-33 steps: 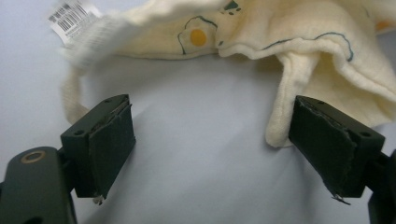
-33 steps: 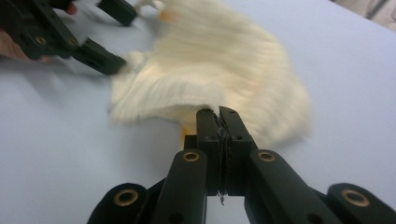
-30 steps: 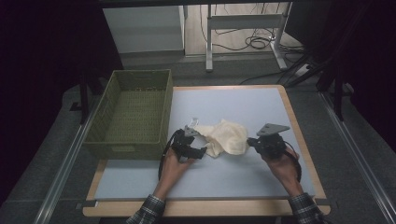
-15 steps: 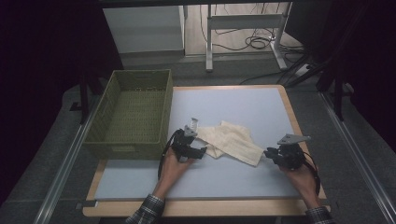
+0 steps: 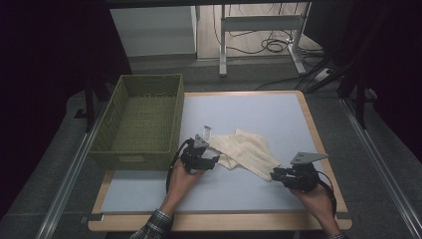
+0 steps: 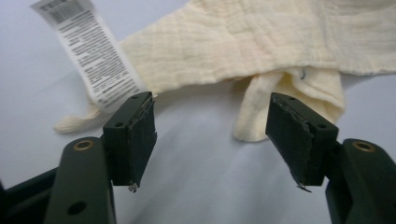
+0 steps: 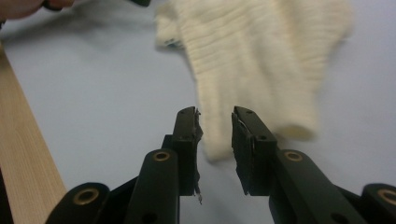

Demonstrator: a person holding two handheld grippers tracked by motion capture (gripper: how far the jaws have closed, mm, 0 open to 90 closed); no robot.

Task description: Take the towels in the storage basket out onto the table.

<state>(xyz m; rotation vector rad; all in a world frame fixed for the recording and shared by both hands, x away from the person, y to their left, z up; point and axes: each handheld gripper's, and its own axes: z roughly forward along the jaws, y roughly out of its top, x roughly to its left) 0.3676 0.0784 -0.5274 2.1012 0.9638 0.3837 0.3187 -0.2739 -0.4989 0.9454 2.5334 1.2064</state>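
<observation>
Basket (image 5: 137,124) empty; cloth (image 5: 246,152) on table beside it. Left tool (image 6: 212,135) closing, unclenched; right tool (image 7: 215,140) opening, cloth released.

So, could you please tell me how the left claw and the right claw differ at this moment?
The left claw stands wide open, having just been closing, while the right claw shows a narrow gap, having just been opening. The left claw sits by the cloth end with the white label; the right claw sits at the opposite corner. Neither presses on the cloth; both rest low over the table.
</observation>
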